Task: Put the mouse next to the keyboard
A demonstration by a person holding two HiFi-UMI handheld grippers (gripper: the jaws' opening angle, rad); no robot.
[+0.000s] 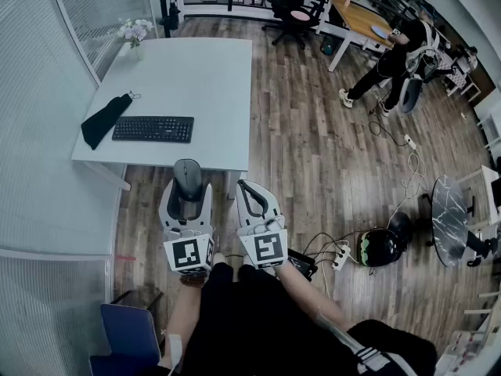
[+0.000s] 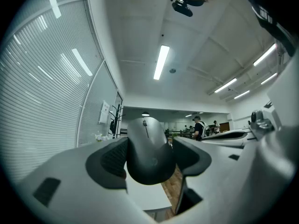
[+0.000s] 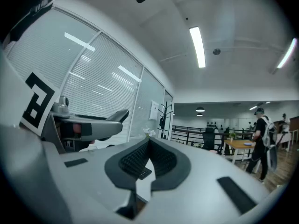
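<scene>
Short of the keyboard [image 1: 153, 128], on the person's side of it and a little to its right, the head view shows the left gripper [image 1: 188, 196] held level over the wooden floor [image 1: 313, 147], just shy of the near edge of the white counter [image 1: 203, 77] on which the keyboard lies. The dark mouse [image 1: 188, 175] sits between its fingers, which stand wide around the body. A black cloth [image 1: 104, 121] lies just beside the keyboard's left end, and flowers [image 1: 135, 31] stand well beyond it at the far corner, so the bare counter to the keyboard's right looks the freest spot. The right gripper [image 1: 244, 188] hangs to the right of the left one, no nearer the keyboard, its fingers drawn together. From the left gripper view, the mouse [image 2: 149, 148] fills the gap, both ribbed pads [image 2: 113, 158] pressing its sides; the counter's edge shows below it, but the keyboard cannot be made out. From the right gripper view, the fingers [image 3: 133, 161] meet with nothing between them. By my judgement the carry is the step in hand: the mouse is gripped but not yet over the counter. The next move calls for bringing the left gripper forward past the edge, lowering the mouse flat onto the counter just right of the keyboard, and only then letting the fingers part, with the right gripper kept clear.
</scene>
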